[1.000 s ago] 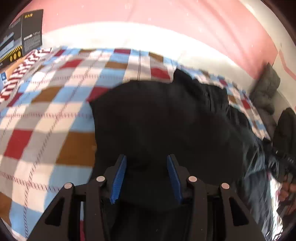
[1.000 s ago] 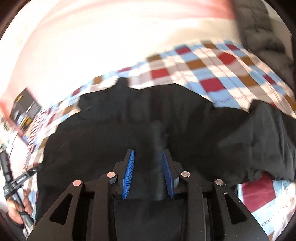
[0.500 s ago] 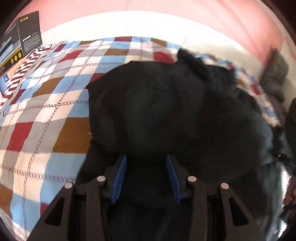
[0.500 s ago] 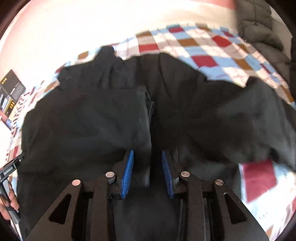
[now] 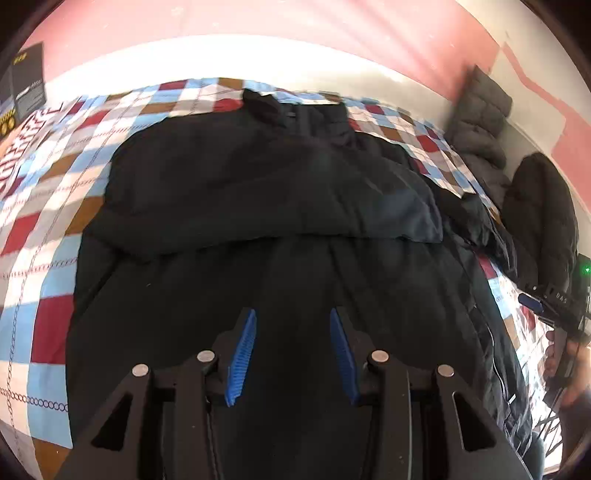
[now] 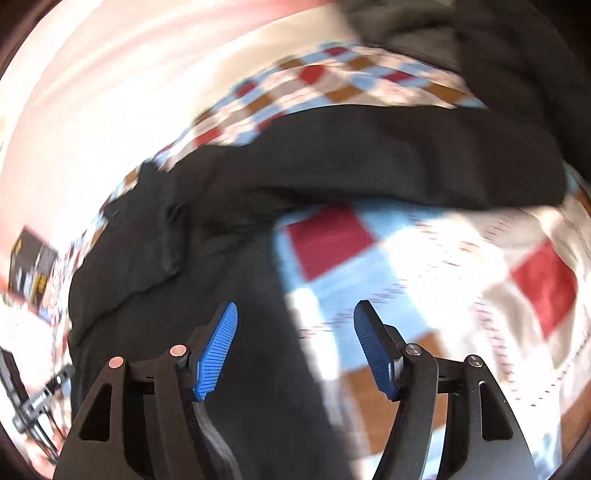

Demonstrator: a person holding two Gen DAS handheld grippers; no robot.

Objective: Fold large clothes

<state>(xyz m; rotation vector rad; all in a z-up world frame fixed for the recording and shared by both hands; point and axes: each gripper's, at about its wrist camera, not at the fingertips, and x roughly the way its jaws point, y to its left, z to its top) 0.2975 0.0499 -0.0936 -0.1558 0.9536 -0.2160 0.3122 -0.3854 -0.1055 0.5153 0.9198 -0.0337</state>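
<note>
Large black padded jacket (image 5: 280, 206) lies spread on the bed's red, blue, brown and white checked cover (image 5: 48, 236), one part folded across its middle, collar toward the far edge. Left claw (image 5: 291, 354) points steeply down over the jacket's lower half, blue pads partly apart; dark fabric fills the gap, can't tell if the pads press it. Right claw (image 6: 295, 350) is opening, pads wide apart, nothing gripped; jacket edge (image 6: 273, 280) and bare cover show between them; view blurred. A hand (image 5: 569, 362) holds the right claw at the bed's right edge. Grey quilted garment (image 5: 480, 122) by the pink wall (image 5: 332, 26); black box (image 5: 26, 81) far left.
</note>
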